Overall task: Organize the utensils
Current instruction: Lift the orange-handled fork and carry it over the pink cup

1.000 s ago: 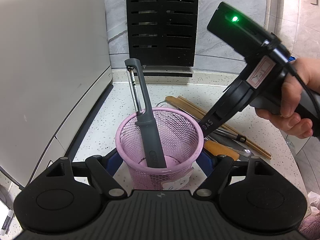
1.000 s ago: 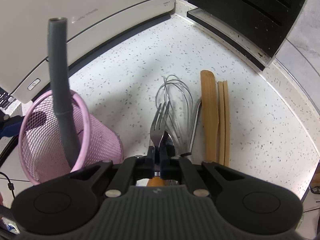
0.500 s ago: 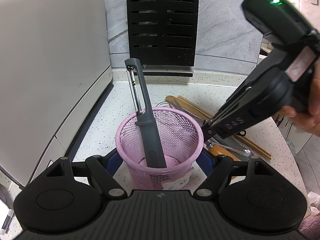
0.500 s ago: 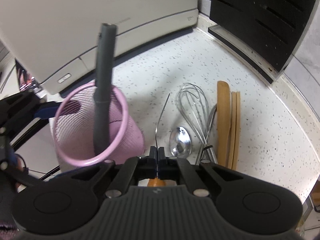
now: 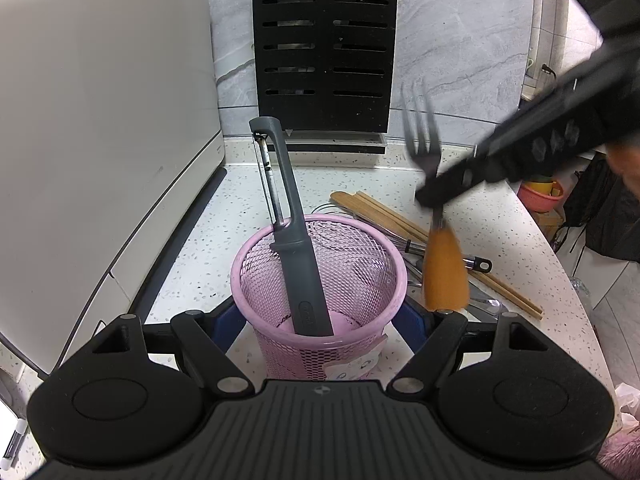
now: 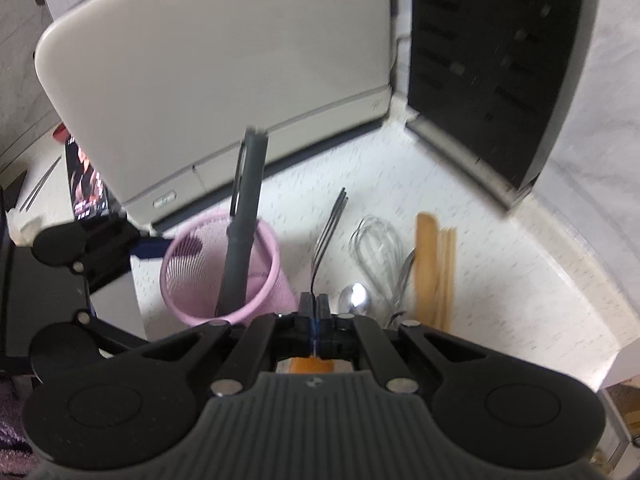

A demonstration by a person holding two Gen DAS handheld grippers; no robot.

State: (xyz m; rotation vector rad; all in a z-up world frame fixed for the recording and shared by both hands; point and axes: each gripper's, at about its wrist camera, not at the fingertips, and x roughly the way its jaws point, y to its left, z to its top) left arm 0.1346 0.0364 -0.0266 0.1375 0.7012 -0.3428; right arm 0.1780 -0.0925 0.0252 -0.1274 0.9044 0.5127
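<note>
— Where's the fork (image 5: pixel 434 216) at this moment?

— Off the table (image 5: pixel 504 236), clamped in the right gripper (image 6: pixel 315 312). Its jaws are pressed fully together on the metal neck, so the tines stick up and forward while the orange handle hangs below. In the left wrist view it sits in the air just to the right of the pink mesh cup (image 5: pixel 320 280), blurred.

— And the left gripper (image 5: pixel 320 332)?

— Its jaws stand partway apart, one blue pad on each side of the cup's lower wall; the pads look pressed against the mesh, holding the cup upright on the table.

— Anything in the cup?

— One thing: a grey peeler (image 5: pixel 290 236), handle down, leaning toward the rear left with its blade end well above the rim.

— What lies loose on the table?

— Behind and right of the cup: a wire whisk (image 6: pixel 376 248), a spoon (image 6: pixel 354 300) with its bowl shining, a flat wooden spatula (image 6: pixel 426 264) and a pair of wooden chopsticks (image 6: pixel 448 272) just beside it, all roughly parallel. A white appliance (image 5: pixel 100 140) fills the left side, and a black slotted rack (image 5: pixel 324 48) stands against the back wall.
</note>
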